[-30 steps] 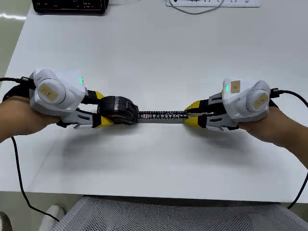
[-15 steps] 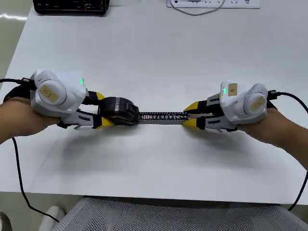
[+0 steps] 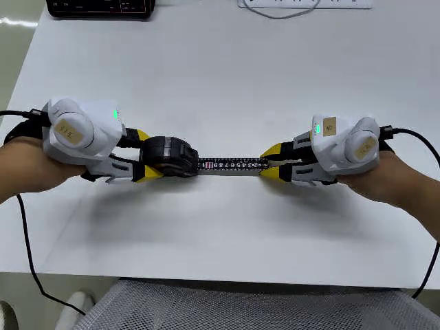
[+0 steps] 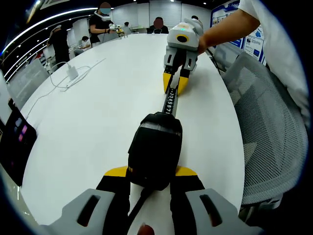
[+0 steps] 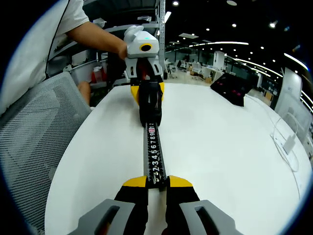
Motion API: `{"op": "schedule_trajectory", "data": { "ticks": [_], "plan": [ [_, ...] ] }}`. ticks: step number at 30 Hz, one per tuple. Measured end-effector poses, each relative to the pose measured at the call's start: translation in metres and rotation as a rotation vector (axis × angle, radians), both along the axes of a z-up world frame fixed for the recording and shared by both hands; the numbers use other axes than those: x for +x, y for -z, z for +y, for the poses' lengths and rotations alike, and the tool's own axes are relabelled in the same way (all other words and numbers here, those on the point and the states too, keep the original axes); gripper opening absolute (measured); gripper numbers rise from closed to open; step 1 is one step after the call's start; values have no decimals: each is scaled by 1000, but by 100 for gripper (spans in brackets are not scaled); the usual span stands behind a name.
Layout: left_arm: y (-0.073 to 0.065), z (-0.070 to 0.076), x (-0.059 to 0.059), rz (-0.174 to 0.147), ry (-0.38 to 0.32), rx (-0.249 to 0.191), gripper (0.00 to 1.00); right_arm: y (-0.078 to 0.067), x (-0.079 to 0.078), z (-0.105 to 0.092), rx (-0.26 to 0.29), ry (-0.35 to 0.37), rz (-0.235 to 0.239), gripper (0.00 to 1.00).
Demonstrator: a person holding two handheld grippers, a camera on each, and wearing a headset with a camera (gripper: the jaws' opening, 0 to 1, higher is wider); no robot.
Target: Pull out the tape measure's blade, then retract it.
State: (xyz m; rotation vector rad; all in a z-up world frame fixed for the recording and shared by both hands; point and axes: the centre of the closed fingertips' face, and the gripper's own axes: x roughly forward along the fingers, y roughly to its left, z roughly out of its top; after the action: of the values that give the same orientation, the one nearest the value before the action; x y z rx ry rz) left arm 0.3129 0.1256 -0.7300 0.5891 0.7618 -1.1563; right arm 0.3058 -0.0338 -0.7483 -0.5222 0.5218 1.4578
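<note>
Near the white bench's [image 3: 220,227] front edge, the left gripper [image 3: 145,155] clamps the black rubber-cased tape measure [image 3: 170,157]. Its dark numbered blade [image 3: 230,164] runs parallel to that edge, rightward to the right gripper [image 3: 274,162], pinched on the tip. Retraction likely means the right gripper travelling left.

Black tape measure [image 3: 169,157] on counter [image 3: 227,75], at 9 o'clock from centre; numbered blade [image 3: 230,164] drawn out toward 3 o'clock.
</note>
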Motion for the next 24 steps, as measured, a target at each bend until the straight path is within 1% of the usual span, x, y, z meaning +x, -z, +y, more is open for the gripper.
{"op": "schedule_trajectory", "data": {
  "ticks": [16, 24],
  "plan": [
    [0, 0, -1, 0, 5, 4, 26, -2, 0, -2, 4, -11, -4, 9],
    [0, 0, -1, 0, 5, 5, 25, -2, -1, -10, 1, -3, 3, 9]
  ]
}}
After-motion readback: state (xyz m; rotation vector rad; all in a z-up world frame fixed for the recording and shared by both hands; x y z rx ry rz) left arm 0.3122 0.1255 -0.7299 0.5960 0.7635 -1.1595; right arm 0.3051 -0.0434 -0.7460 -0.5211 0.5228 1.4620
